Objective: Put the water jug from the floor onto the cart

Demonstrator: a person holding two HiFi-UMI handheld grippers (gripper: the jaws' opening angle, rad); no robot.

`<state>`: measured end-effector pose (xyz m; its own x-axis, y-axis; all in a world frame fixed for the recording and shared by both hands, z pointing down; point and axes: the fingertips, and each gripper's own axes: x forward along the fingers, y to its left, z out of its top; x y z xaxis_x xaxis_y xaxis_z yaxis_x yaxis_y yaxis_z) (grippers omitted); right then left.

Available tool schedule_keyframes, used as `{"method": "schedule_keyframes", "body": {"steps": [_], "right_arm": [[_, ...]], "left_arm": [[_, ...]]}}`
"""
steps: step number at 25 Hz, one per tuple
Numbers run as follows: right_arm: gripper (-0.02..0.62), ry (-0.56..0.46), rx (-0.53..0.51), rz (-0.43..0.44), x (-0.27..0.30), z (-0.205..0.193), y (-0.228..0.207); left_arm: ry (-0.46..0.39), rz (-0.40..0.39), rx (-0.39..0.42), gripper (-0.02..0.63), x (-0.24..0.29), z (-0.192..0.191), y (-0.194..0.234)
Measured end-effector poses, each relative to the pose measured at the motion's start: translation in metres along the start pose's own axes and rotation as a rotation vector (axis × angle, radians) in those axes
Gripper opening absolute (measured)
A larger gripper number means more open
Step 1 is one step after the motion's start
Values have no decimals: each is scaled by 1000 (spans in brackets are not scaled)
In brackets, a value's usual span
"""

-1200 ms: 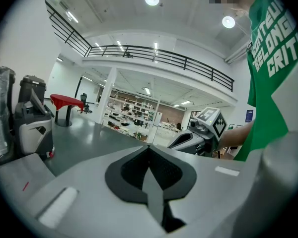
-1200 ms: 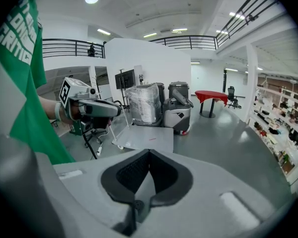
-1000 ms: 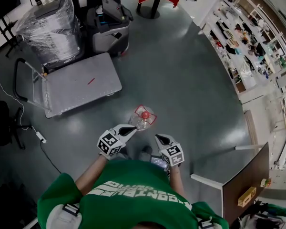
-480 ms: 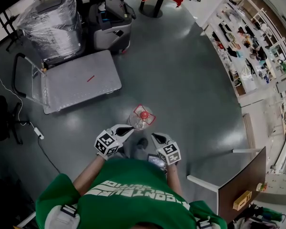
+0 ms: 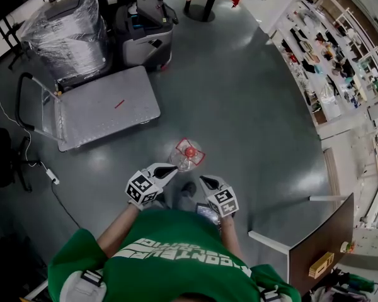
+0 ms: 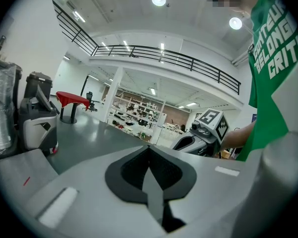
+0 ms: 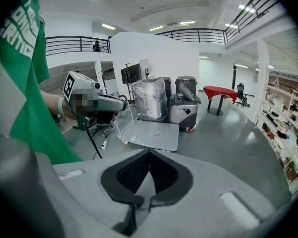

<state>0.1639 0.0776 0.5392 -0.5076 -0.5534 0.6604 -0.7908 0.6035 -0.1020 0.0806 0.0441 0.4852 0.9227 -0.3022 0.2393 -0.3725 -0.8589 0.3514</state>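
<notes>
Both grippers are empty: your left gripper [image 5: 170,169] and right gripper [image 5: 205,180] each have their jaws together on nothing. The water jug [image 5: 186,158] stands upright on the floor [image 5: 239,118], red cap [image 5: 190,151] up, just ahead of you and between the two tips, nearer the left one. The cart [image 5: 101,109] lies well beyond it, toward your left. From above you can't tell whether the left tip touches the jug. Its clear body is hard to make out, and neither gripper view shows it.
</notes>
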Motion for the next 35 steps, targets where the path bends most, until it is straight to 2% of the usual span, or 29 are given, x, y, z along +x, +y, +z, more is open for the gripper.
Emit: {"method": "schedule_keyframes", "body": {"steps": [15, 35], "right_arm": [[-7, -34, 13, 24, 1, 0, -39], [-6, -78, 97, -26, -46, -30, -130]], "left_arm": [[39, -9, 24, 15, 41, 13, -12], [96, -69, 77, 15, 142, 36, -45]]}}
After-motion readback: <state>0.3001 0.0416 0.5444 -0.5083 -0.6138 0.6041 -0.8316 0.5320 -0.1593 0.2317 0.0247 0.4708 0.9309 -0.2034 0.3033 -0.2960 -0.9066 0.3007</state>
